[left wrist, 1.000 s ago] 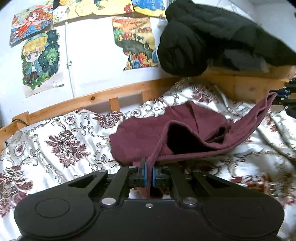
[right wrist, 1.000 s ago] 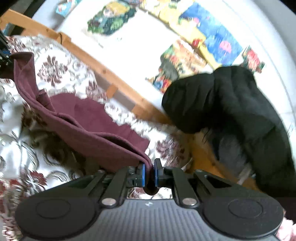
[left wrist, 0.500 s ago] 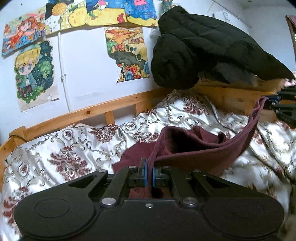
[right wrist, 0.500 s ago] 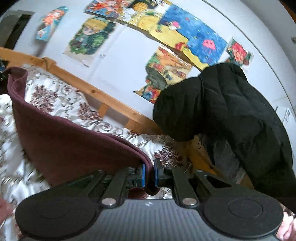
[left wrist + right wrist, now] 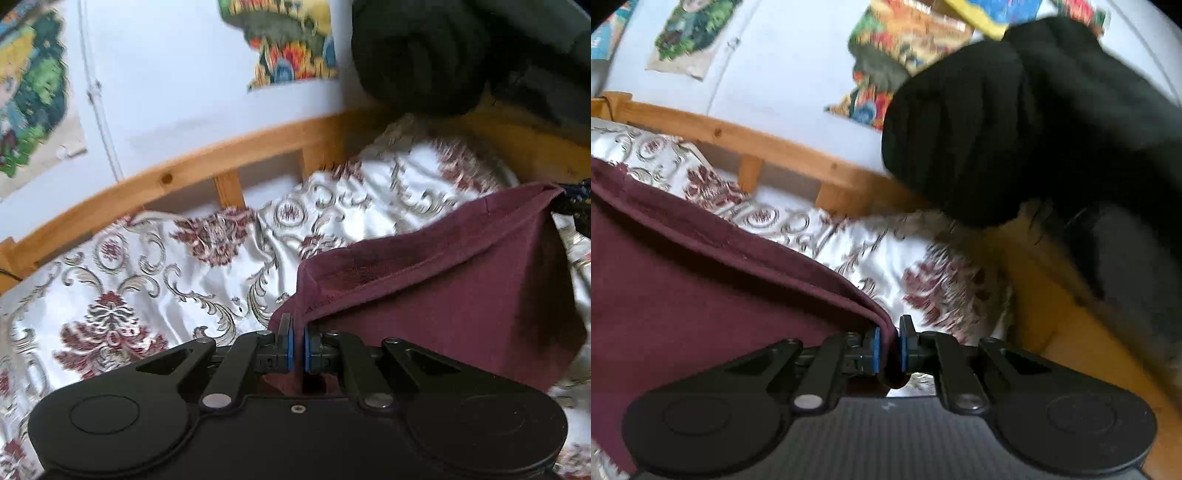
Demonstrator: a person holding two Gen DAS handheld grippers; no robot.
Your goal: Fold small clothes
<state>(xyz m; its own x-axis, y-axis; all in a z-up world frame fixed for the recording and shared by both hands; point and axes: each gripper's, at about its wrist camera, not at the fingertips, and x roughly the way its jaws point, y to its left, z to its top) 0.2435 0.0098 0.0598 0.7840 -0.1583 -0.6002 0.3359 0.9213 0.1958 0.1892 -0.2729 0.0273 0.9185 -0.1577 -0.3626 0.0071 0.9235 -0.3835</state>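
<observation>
A maroon garment point(image 5: 436, 295) hangs stretched between both grippers above the flowered bedspread point(image 5: 147, 280). My left gripper point(image 5: 297, 338) is shut on one corner of its upper hem. In the right wrist view the same maroon garment point(image 5: 701, 295) fills the left side, and my right gripper point(image 5: 889, 341) is shut on its other corner. The right gripper's tip point(image 5: 576, 199) shows at the far right edge of the left wrist view, holding the hem taut. The garment's lower part is hidden behind the gripper bodies.
A wooden bed rail point(image 5: 221, 166) runs along the wall behind the bedspread. A black padded coat point(image 5: 1015, 129) is heaped on the wooden headboard point(image 5: 1071, 332) at the right. Colourful posters point(image 5: 291, 40) hang on the white wall.
Both grippers have carried the garment up off the bed and toward the wall; it went from lying spread and slack to hanging stretched between them. The right gripper has rolled.
</observation>
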